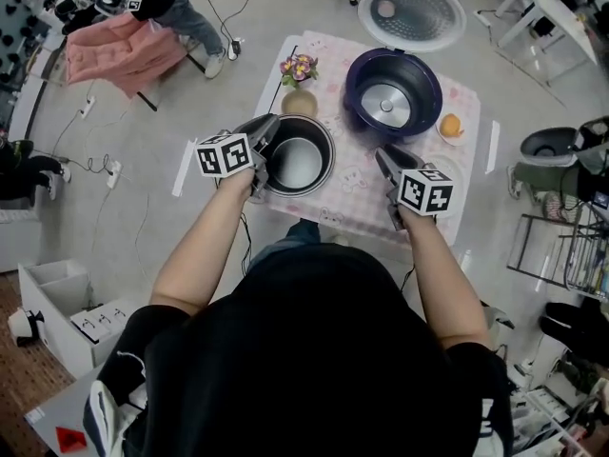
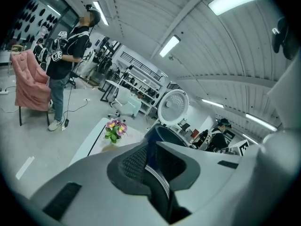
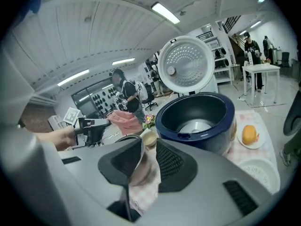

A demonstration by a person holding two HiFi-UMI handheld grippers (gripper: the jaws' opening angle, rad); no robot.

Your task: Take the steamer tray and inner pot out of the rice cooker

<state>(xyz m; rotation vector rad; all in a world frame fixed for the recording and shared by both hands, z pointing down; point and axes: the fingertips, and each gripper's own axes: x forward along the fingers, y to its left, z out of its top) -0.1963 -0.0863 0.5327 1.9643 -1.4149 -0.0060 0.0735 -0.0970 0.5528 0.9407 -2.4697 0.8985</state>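
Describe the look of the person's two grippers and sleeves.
Both the left gripper and right gripper have grey bodies, black textured pads and a white cube with black square markers. The person wears a black short-sleeved top.

a: what colour is the round rice cooker body [image 1: 393,93] just beyond the right claw [image 1: 383,156]?
b: deep navy, silvery inside. its round perforated lid [image 1: 411,12] is white, dotted with holes.
a: and the round metal inner pot [image 1: 298,160] at the left claw [image 1: 270,129]?
b: dark grey. the cloth table cover [image 1: 362,208] below both claws is pink-and-white check.
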